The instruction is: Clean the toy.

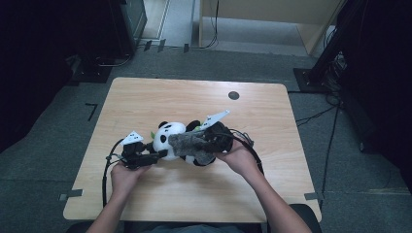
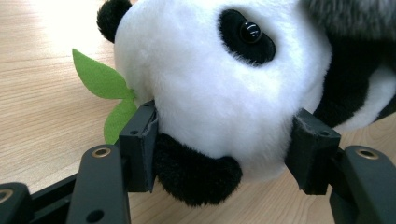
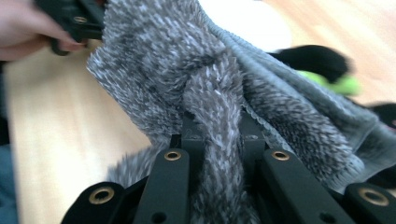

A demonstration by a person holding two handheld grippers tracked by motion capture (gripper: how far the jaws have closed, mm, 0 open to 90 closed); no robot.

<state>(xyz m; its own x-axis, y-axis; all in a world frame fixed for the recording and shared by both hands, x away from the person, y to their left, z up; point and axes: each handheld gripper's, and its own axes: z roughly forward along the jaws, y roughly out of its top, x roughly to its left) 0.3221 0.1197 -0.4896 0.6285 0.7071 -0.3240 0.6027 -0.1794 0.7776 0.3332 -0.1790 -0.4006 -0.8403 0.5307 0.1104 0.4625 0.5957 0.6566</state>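
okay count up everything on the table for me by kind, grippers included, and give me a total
Plush panda: 1
Grey fuzzy cloth: 1
Handheld grippers: 2, the left gripper clamped on the panda's head, the right gripper pinching the cloth
Total: 4

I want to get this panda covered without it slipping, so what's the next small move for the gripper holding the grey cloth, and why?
Probably draw the grey cloth a little further across the toy panda toward its head. The right hand-held gripper is shut on a bunched fold of the cloth, which lies over the body only. The left hand-held gripper clamps the white head, steadying it on the table.
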